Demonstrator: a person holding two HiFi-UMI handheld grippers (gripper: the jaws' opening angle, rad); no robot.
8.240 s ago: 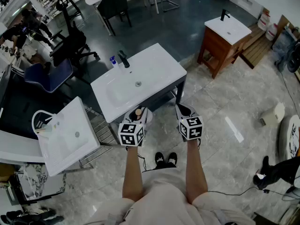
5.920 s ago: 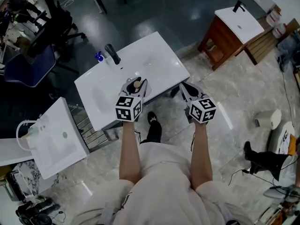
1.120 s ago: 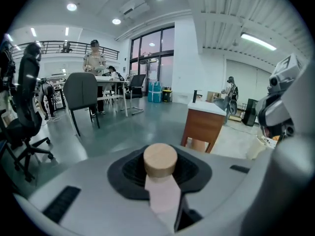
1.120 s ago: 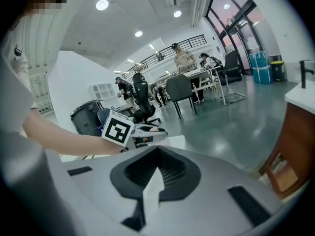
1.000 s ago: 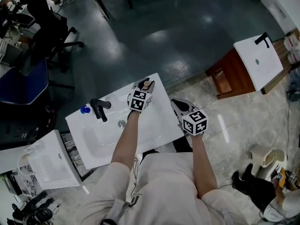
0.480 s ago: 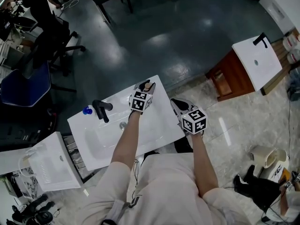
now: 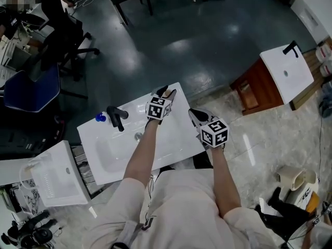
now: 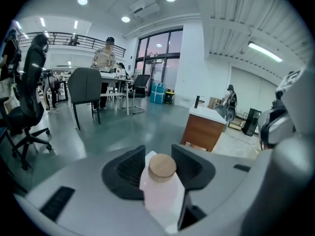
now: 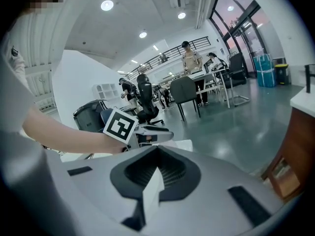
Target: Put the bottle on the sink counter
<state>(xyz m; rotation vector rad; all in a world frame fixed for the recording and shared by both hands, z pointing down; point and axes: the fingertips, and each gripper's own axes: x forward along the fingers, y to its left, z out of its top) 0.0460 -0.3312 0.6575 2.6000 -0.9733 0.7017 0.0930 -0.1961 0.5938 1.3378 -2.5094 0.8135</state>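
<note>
The bottle point(image 8: 161, 193) is pale pink with a round cork cap point(image 8: 162, 166). It stands upright between the jaws of my left gripper point(image 8: 160, 168), which are opening, and small gaps show beside the cap. In the head view my left gripper point(image 7: 167, 91) reaches over the far right corner of the white sink counter point(image 7: 174, 134); the bottle is hidden there behind the fingers. My right gripper point(image 7: 194, 114) hovers over the counter's right edge, shut with nothing in it point(image 9: 156, 173).
A black faucet point(image 7: 116, 118) and a small blue object point(image 7: 99, 118) stand at the counter's back left, with the basin drain point(image 7: 138, 136) close by. Another white sink point(image 7: 52, 178) stands at the left, and a wooden vanity point(image 7: 282, 69) at the right. Office chairs stand on the dark floor beyond.
My left gripper's fingers have spread wider at the counter's far corner, and the cork cap no longer shows in the head view. The right gripper has hardly moved.
</note>
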